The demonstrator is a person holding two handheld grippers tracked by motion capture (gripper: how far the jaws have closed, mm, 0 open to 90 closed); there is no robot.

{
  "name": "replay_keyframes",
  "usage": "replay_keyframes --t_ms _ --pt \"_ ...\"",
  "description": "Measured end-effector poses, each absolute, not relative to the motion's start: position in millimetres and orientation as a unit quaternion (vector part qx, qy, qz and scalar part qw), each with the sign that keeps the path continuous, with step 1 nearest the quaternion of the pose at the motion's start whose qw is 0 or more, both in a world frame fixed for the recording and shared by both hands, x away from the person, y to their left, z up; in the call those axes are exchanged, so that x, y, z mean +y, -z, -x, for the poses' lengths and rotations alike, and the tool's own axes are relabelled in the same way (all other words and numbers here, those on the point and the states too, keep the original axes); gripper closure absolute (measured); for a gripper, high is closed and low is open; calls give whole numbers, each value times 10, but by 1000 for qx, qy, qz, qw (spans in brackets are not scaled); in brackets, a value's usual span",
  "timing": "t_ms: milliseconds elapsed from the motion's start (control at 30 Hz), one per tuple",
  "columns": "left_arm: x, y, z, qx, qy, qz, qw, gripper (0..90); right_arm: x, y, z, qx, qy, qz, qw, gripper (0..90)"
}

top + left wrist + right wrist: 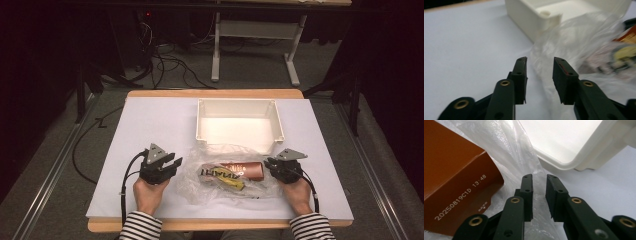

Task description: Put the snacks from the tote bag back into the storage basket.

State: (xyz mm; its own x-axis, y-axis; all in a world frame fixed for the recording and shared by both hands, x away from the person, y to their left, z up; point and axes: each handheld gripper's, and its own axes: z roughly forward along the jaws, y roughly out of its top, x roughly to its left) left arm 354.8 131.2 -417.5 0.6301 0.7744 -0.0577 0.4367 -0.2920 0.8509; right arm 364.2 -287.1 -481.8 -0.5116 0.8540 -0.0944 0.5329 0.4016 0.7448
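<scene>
From above we see the clear bag (pixel 227 175) holding the brown box (pixel 243 171) at the bin's (pixel 239 102) six o'clock, then each gripper view shows released fingers (pixel 520 75) (pixel 527 195) (film between the right pair), so a thin pinch could slip or tear.

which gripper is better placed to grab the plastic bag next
Right, probably. The right gripper has its open jaws straddling a fold of the plastic bag, while the left gripper sits open at the bag's edge.
</scene>
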Motion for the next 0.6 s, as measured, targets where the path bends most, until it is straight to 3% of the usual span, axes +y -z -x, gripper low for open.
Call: replay_keyframes --t_ms 67,233,600 --pt "1233 4055 -3436 367 -191 -785 461 569 -2878 4817 -3645 800 -335 -438 237 724" --pt "975 3991 -3188 318 -176 -808 464 565 -2884 4818 -3649 800 -336 -436 237 720" --pt "518 4259 -3416 337 -147 -834 411 514 -2884 4819 -3647 798 -337 -441 236 704"
